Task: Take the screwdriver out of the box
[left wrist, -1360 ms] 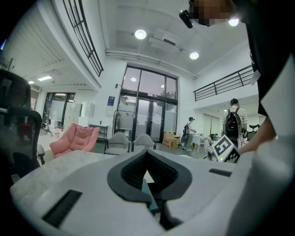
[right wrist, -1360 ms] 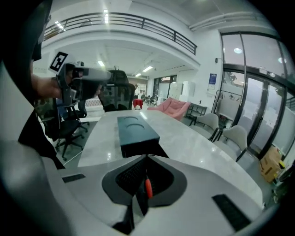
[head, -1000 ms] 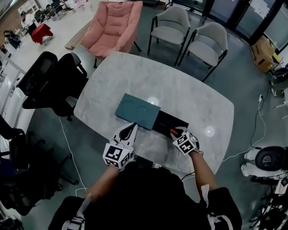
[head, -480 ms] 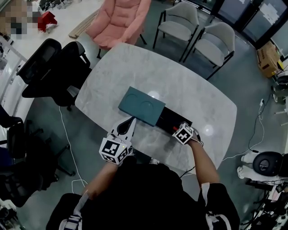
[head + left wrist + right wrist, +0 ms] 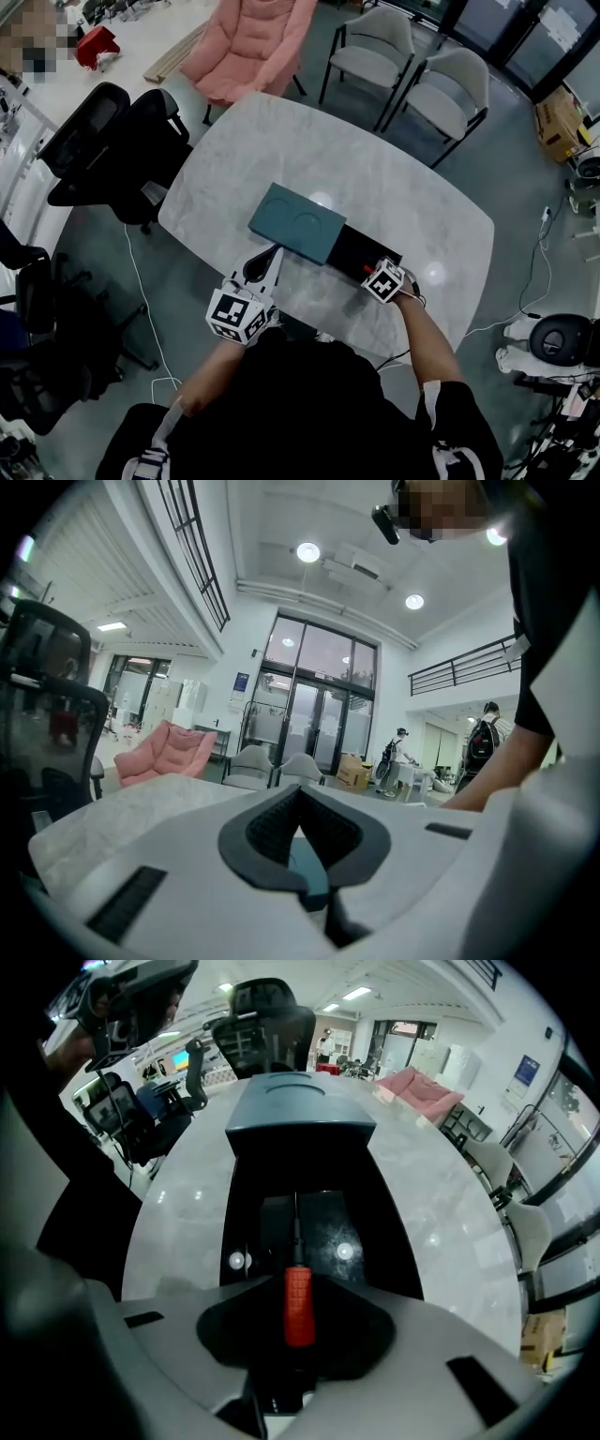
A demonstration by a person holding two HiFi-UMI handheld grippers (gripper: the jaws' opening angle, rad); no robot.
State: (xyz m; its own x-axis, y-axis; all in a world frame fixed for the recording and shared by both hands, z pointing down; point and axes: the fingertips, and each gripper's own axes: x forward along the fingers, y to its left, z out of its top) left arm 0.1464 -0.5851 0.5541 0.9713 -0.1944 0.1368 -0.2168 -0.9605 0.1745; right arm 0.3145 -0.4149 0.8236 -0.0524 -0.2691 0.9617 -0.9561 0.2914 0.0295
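Table: pale marble, glossy, with rounded corners.
Lid: flat teal rectangle with two round dents, lying over the box's left end.
Box: long, black and open, with a shiny floor; it sits near the table's front edge.
Room: bare marble lies all round the box; the chairs stand beyond the far edge.
Screwdriver: red knurled handle and thin dark shaft; it is in the box's right end, shaft pointing toward the lid.
Right gripper: steeply down, jaws closing on the red handle, tips against its sides.
Left gripper: jaws together, tips by the lid's near edge.
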